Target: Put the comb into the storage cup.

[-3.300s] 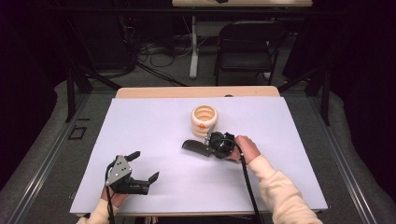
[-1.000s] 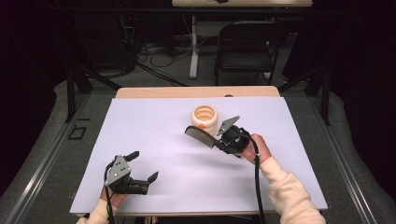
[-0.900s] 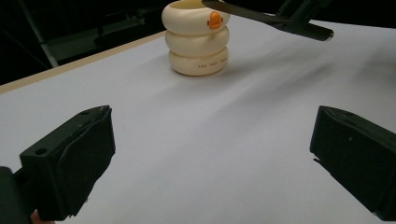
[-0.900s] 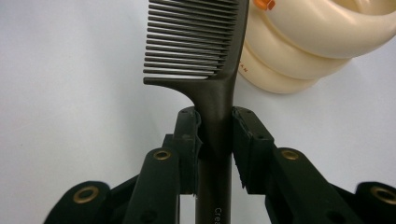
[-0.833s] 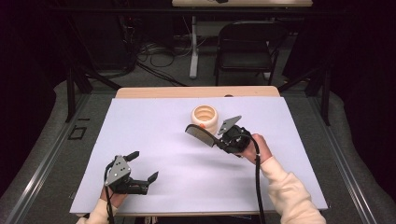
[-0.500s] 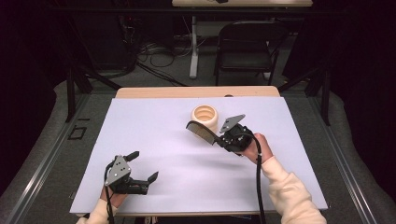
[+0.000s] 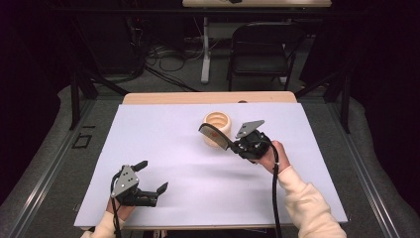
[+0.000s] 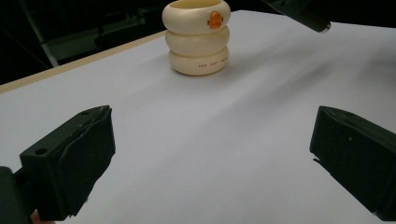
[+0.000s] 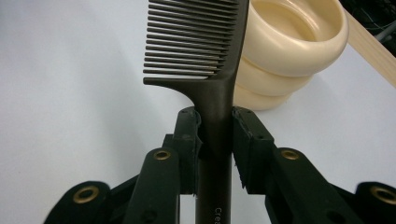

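A cream ribbed cup (image 7: 218,124) stands upright at the back middle of the white table cover (image 7: 163,139). My right gripper (image 9: 215,135) is shut on the handle of a dark comb (image 9: 201,42), held in the air just right of the cup (image 9: 289,42), teeth end toward it. In the high view the comb (image 7: 214,135) overlaps the cup's front. My left gripper (image 7: 151,179) rests near the front left edge, open, nothing between its jaws. The cup (image 8: 198,37) stands far ahead of it.
A wooden table edge (image 7: 208,97) runs along the back. Beyond it stand a folding chair (image 7: 262,49) and cables on the floor. A black frame post (image 7: 74,94) rises at the back left.
My right gripper has lifted the comb off the table and carried it up and to the right, closer to the cup. The left gripper has stayed still.
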{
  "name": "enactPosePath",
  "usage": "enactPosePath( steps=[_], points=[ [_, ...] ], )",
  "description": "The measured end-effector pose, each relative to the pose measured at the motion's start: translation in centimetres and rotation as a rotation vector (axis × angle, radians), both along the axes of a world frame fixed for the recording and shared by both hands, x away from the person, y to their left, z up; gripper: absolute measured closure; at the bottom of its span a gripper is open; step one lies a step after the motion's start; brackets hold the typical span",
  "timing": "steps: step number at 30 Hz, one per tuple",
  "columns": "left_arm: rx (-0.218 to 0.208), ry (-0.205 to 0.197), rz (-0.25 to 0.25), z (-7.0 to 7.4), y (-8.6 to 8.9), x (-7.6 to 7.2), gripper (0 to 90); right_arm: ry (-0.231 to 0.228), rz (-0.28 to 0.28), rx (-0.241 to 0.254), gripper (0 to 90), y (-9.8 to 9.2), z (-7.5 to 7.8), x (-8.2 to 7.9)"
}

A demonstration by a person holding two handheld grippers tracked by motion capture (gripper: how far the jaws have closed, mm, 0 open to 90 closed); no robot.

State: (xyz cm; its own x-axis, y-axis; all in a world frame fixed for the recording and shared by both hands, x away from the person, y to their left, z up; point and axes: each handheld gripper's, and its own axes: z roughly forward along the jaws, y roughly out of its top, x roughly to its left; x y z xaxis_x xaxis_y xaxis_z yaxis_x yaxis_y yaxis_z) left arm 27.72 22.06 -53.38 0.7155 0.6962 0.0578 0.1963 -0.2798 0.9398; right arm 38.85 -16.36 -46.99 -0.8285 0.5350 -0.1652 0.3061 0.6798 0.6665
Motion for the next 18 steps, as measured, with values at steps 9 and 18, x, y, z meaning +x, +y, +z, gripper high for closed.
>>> enactPosePath(
  steps=[9, 18],
  points=[
    [-0.001, 0.001, 0.001, -0.01, -0.01, 0.01, 0.0, -0.014, -0.020, 0.025, 72.1, -0.32, 0.11, 0.13],
    [0.001, 0.001, 0.000, 0.00, -0.01, 0.00, 0.0, -0.039, -0.045, 0.048, 72.1, -0.61, 0.34, 0.16]
  ],
)
